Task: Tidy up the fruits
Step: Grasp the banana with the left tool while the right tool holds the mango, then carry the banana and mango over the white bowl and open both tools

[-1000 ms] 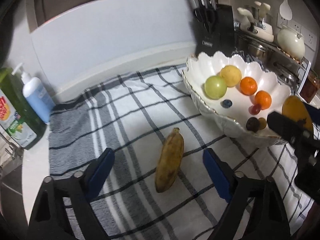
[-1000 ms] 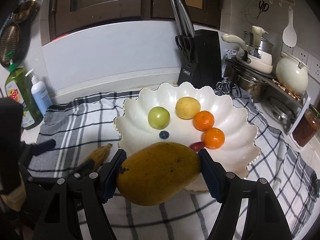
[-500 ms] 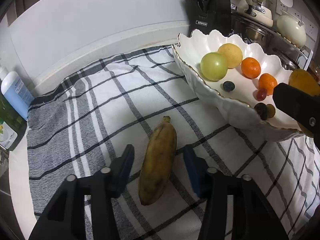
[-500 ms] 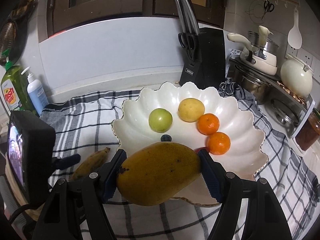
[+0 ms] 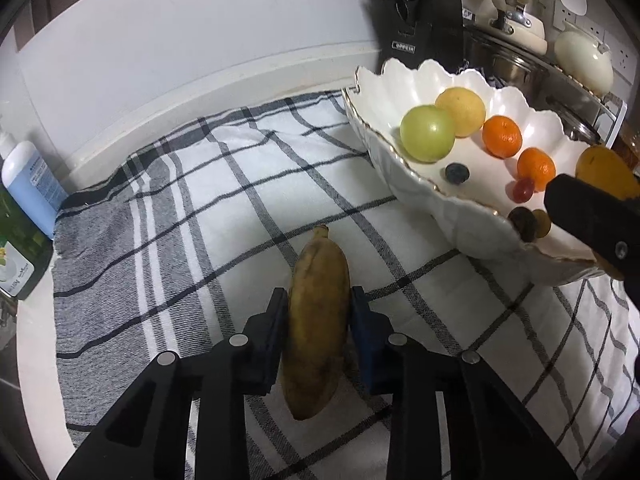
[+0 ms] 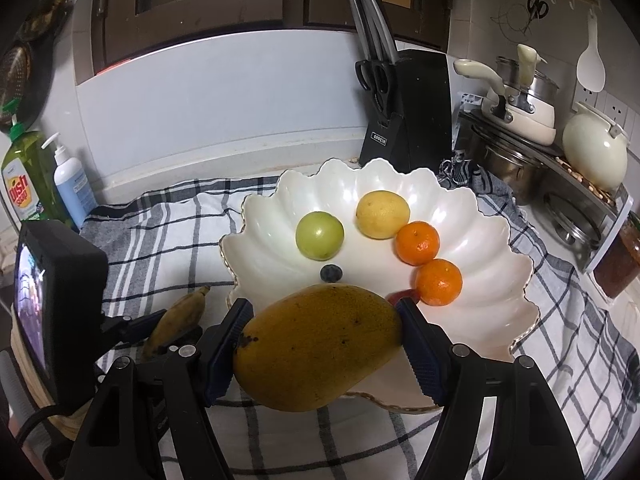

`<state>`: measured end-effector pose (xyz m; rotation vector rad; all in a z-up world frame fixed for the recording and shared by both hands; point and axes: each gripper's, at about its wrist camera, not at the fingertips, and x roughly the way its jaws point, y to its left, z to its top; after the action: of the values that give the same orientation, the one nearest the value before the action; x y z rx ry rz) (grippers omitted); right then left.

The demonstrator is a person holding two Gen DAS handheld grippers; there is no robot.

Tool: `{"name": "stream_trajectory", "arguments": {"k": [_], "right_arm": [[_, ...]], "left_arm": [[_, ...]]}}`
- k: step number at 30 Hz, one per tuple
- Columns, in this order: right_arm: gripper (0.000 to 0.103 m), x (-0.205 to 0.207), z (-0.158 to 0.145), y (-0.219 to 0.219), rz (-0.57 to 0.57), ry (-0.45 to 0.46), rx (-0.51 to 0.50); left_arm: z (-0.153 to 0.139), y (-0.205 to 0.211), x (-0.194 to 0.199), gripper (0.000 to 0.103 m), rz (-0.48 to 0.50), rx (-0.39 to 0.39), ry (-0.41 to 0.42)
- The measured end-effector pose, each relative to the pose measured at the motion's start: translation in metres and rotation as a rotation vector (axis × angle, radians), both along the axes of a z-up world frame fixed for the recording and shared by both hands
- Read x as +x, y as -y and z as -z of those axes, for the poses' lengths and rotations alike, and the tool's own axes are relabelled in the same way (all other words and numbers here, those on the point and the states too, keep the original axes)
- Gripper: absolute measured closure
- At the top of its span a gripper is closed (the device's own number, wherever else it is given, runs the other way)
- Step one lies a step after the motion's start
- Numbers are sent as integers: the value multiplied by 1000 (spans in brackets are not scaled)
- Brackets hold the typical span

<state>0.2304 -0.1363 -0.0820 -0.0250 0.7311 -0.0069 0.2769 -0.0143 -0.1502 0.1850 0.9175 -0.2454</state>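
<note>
Banana [image 5: 318, 322] lies lengthwise between my left gripper [image 5: 318, 312] pads, just closed on it (stem pointing away); right gripper [image 6: 322, 344] clamps the smooth mango [image 6: 318, 346].

Six kinds of fruit: two small oranges [image 6: 417, 242], one round green fruit [image 6: 319, 234], one yellow lemon [image 6: 383, 214], one dark blueberry [image 6: 331, 273], one yellow-orange mango [image 6: 320, 345], one brown-spotted banana [image 5: 318, 320].

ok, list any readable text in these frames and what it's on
"OPPEIN": plate on the black knife block.
"DISH SOAP", second word partly hidden: label of the green bottle.
Blue pump bottle: label print too small to read.
Small screen on the left: too blurred to read.
</note>
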Motion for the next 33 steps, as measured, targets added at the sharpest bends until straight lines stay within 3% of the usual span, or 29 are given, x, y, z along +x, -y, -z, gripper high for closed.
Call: {"name": "stream_trajectory", "arguments": {"k": [11, 19, 33], "right_arm": [[29, -6, -21, 18, -4, 40, 28], [29, -6, -37, 41, -2, 58, 47], [29, 14, -47, 100, 78, 68, 85]], "left_arm": [[-49, 5, -7, 73, -17, 10, 90], [-85, 23, -8, 73, -12, -26, 145], [-116, 69, 7, 73, -7, -61, 194]]}}
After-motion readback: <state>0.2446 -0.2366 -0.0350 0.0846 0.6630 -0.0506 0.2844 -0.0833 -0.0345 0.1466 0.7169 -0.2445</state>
